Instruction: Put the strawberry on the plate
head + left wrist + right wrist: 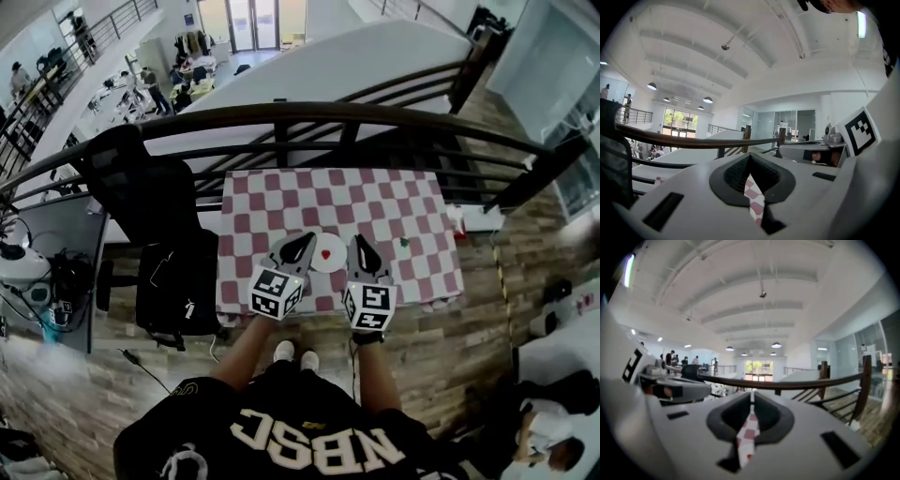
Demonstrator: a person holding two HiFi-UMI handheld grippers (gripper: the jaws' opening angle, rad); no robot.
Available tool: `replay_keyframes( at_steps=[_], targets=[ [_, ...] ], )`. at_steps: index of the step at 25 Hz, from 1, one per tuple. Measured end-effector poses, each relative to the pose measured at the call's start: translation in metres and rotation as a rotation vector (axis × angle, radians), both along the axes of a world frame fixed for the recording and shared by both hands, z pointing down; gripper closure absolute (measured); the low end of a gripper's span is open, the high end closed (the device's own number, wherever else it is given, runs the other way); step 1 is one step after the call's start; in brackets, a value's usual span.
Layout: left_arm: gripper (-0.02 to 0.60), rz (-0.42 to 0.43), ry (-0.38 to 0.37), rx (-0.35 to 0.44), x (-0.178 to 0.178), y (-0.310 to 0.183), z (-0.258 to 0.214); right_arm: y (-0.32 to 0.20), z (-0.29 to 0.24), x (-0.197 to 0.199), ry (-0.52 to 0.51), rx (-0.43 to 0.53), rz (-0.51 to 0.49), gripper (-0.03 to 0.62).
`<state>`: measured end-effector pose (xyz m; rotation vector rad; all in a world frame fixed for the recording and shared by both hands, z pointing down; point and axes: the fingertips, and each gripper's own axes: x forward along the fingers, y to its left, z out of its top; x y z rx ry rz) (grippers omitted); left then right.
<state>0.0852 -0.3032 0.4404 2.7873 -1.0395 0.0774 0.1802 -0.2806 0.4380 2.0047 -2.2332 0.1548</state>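
The red strawberry (325,253) lies on a small white plate (334,261) near the front edge of the red-and-white checkered table (375,202). My left gripper (307,237) hovers just left of the plate, and my right gripper (359,242) just right of it. Both point away from me, and neither touches the strawberry. In the left gripper view the left gripper (750,157) has its jaws together, with only checkered cloth showing through the slit. The right gripper view shows the right gripper (752,393) the same way, shut and holding nothing.
A small green thing (404,242) lies on the cloth right of the right gripper. A dark railing (328,117) runs behind the table. A black office chair (141,192) and a black bag (178,281) stand to the left, on a wooden floor.
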Motion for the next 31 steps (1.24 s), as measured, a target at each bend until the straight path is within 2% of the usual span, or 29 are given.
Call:
replay_keyframes(
  at_steps=[8,11,18,25,31],
  targets=[
    [0.568,-0.073,0.039,0.087,-0.024,0.006,-0.029,0.021,-0.018,-0.004,0.016,0.037,0.117,0.576],
    [0.568,-0.105,0.024,0.114,-0.030,0.003,-0.033,0.024,-0.022,-0.007,0.021,0.047,0.137,0.576],
    [0.566,-0.122,0.027,0.138,-0.029,0.000,-0.036,0.022,-0.033,-0.006,0.009,0.071,0.136,0.576],
    [0.568,-0.122,0.046,0.116,-0.023,-0.007,-0.031,0.023,-0.037,-0.001,0.025,0.079,0.133,0.576],
    [0.566,-0.147,0.023,0.116,-0.021,-0.017,-0.017,0.020,-0.035,0.003,0.011,0.088,0.109,0.576]
  ],
)
